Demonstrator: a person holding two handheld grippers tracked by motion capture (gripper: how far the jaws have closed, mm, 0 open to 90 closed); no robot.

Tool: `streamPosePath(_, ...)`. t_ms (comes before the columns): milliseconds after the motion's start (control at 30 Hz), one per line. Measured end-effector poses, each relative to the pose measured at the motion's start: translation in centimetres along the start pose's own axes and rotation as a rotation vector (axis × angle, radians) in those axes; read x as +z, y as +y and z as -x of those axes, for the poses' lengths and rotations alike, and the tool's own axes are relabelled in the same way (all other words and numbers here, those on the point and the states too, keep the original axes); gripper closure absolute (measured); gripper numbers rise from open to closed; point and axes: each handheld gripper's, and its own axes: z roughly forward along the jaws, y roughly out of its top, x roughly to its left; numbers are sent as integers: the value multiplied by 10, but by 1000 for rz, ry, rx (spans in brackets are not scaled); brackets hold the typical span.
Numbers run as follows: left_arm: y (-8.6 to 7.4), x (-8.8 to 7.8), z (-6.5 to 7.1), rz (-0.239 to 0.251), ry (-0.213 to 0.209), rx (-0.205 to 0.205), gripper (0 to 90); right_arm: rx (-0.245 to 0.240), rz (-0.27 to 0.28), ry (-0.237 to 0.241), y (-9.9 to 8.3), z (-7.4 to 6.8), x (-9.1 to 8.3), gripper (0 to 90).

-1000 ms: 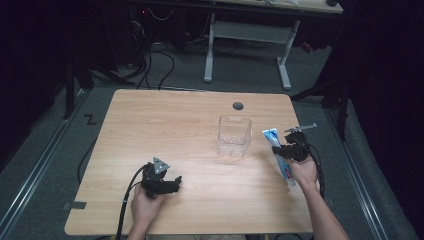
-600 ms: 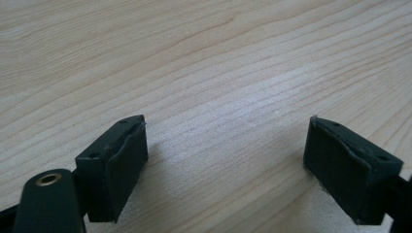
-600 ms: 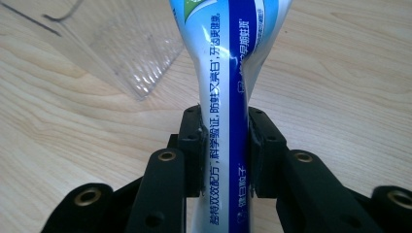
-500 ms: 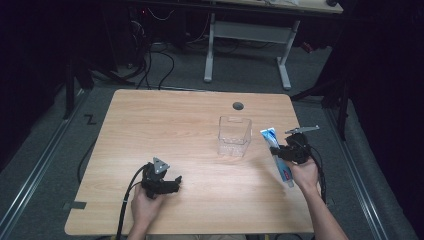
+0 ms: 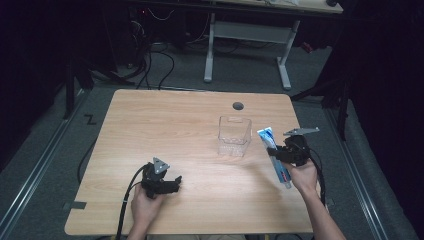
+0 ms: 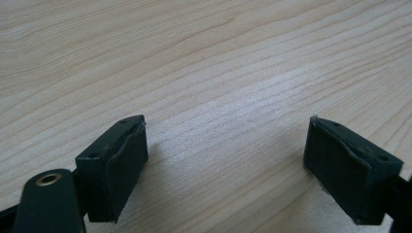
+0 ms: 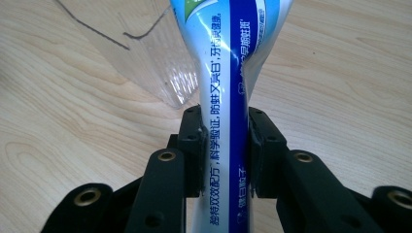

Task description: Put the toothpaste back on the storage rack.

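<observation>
Pale wood-grain table (image 5: 165, 130) amid dark, cable-strewn grey floor (image 5: 165, 70)

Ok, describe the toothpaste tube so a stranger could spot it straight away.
Look at the wooden table, right side, beside the clear plastic cup. The toothpaste tube is clamped in the right gripper: flat, blue and white with printed text, the table's one colourful thing.
</observation>
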Motion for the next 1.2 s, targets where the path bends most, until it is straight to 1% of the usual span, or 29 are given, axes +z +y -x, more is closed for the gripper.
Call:
streamPosePath(67,0,0,0,0,0,0,166,-12,12,10,0,-4,-2,714)
streamPosePath(233,0,0,0,0,1,0,166,-22,30,22,1,-9,-7,714)
streamPosePath(333,0,0,0,0,0,0,166,-32,31,29,2,-12,-9,713)
streamPosePath(367,0,0,0,0,0,0,166,-42,35,33,2,-16,-9,714)
streamPosePath(433,0,0,0,0,1,-1,166,-44,32,34,3,-17,-9,714)
streamPosePath(500,0,0,0,0,1,-1,166,-57,37,40,4,-19,-10,714)
streamPosePath(700,0,0,0,-1,1,-1,166,-74,60,67,11,-28,-13,714)
streamPosePath(767,0,0,0,0,2,-1,166,-78,70,84,15,-32,-15,713)
streamPosePath(1200,0,0,0,-1,2,-1,166,-107,97,107,31,-42,-21,712)
